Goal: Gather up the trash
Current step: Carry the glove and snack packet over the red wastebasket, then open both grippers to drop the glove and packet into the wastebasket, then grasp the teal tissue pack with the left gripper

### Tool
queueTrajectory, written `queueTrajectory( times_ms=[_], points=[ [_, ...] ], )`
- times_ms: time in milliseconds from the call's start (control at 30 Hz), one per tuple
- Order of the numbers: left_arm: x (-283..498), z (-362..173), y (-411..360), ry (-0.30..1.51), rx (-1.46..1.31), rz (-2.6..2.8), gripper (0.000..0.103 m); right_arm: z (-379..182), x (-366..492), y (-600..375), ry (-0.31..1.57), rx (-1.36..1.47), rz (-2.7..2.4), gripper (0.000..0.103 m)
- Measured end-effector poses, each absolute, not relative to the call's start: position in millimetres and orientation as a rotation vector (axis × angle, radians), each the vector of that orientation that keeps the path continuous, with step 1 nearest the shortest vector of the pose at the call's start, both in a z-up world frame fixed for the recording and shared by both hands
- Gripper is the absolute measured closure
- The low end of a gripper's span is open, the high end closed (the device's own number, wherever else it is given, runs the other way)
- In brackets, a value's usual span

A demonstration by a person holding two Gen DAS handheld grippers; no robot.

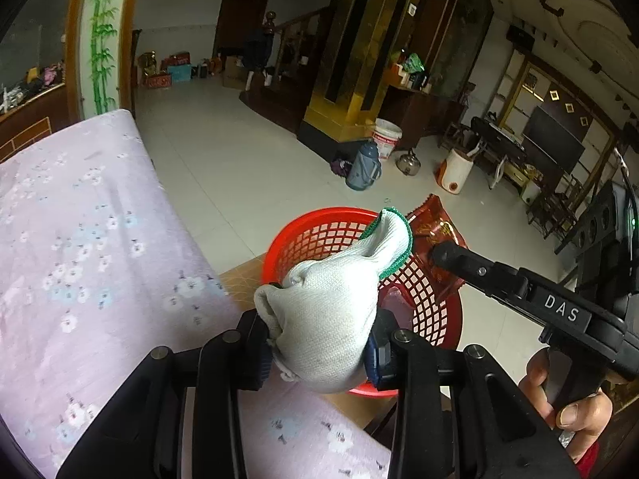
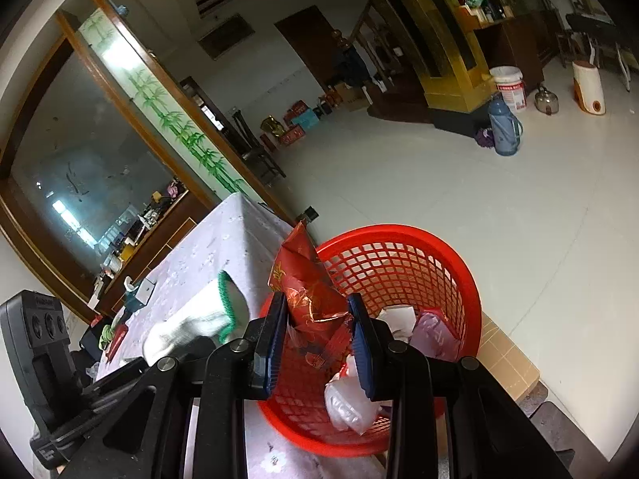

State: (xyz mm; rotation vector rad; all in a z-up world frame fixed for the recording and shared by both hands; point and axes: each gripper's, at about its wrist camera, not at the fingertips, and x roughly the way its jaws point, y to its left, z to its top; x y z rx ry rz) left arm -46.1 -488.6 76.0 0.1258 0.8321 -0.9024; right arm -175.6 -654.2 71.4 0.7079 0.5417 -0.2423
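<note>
The left tool [image 1: 319, 343] pinches a white knit glove [image 1: 331, 299] with a green cuff, held over the near rim of the red mesh basket [image 1: 433, 311]. The right tool [image 2: 319, 343] pinches a crumpled red wrapper [image 2: 311, 295] with gold print above the basket. Only the right wrist view shows white wads [image 2: 349, 401] inside the basket. Only the left wrist view shows "DAS" on the right tool.

The right hand-held gripper [image 2: 319, 339] pinches a crumpled red foil wrapper [image 2: 309, 291] between its blue-padded fingers [image 2: 271, 343], above the near rim of a red mesh basket [image 2: 439, 255] holding white and pink scraps. A white glove with green cuff [image 2: 195, 323] hangs just left, over the floral-clothed bench [image 2: 223, 235].
</note>
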Motion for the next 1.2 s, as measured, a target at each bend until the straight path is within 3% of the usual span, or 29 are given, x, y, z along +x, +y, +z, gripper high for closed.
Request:
queueTrajectory(
  times_ms=[167, 200, 267, 333, 733, 1200],
  points=[
    [-41, 60, -511, 0.875, 0.141, -0.920, 0.068, 65, -167, -665, 0.558, 0.706, -0.278, 0.068],
    [-40, 56, -516, 0.882, 0.147, -0.920, 0.065, 65, -165, -667, 0.564, 0.701, -0.292, 0.068],
    [-39, 52, -520, 0.892, 0.148, -0.919, 0.047, 62, -162, -672, 0.580, 0.699, -0.330, 0.063],
    [-41, 52, -516, 0.878, 0.140, -0.909, 0.040, 62, -166, -674, 0.570, 0.688, -0.356, 0.061],
    [-44, 77, -436, 0.827, 0.102, -0.825, 0.037, 73, -174, -632, 0.558, 0.670, -0.244, 0.053],
    [-25, 92, -260, 0.795, -0.024, -0.572, 0.037, 81, -124, -502, 0.676, 0.530, 0.021, 0.052]
  ],
)
